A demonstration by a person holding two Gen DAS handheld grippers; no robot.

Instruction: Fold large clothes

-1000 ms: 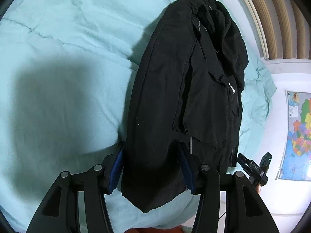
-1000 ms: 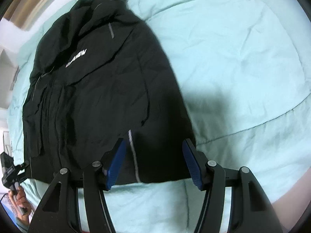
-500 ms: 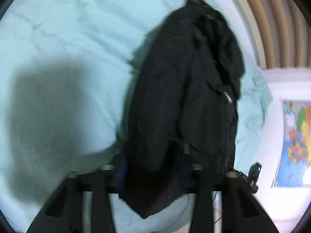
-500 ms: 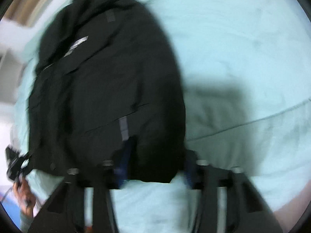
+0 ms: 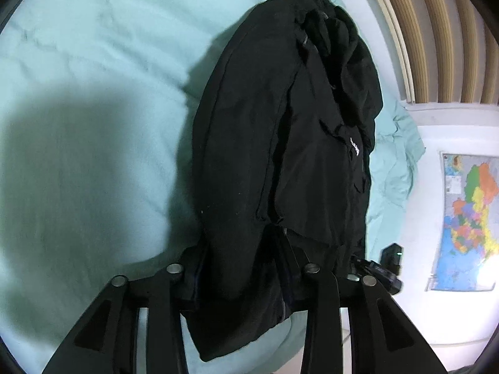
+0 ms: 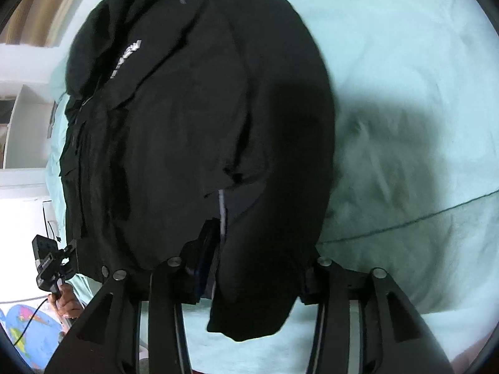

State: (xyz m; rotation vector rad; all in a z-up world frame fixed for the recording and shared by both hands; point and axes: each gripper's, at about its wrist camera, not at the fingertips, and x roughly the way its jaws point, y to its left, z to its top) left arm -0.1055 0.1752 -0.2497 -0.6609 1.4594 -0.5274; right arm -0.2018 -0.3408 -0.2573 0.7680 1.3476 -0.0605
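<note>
A black jacket (image 5: pixel 280 124) lies lengthwise on a teal bedcover (image 5: pixel 93 93), collar at the far end and white lettering on the chest. My left gripper (image 5: pixel 240 265) is shut on the near hem, and the cloth bunches between its fingers and hangs below them. In the right wrist view the same jacket (image 6: pixel 187 109) fills the middle of the frame. My right gripper (image 6: pixel 259 258) is shut on the hem's other corner beside a grey reflective stripe (image 6: pixel 222 208). A fold of fabric droops under the pads and hides the right one.
The teal bedcover (image 6: pixel 405 93) spreads wide on the outer side of each gripper. A ribbed brown headboard (image 5: pixel 436 31) and a white wall with a coloured map (image 5: pixel 467 218) lie beyond the bed's edge. A hand (image 6: pixel 67 304) holds the other gripper's handle.
Both grippers have gone from open around the hem to shut on it. The hem is now gathered and lifted off the bedcover. The right gripper has tipped downward, nearer the jacket.
</note>
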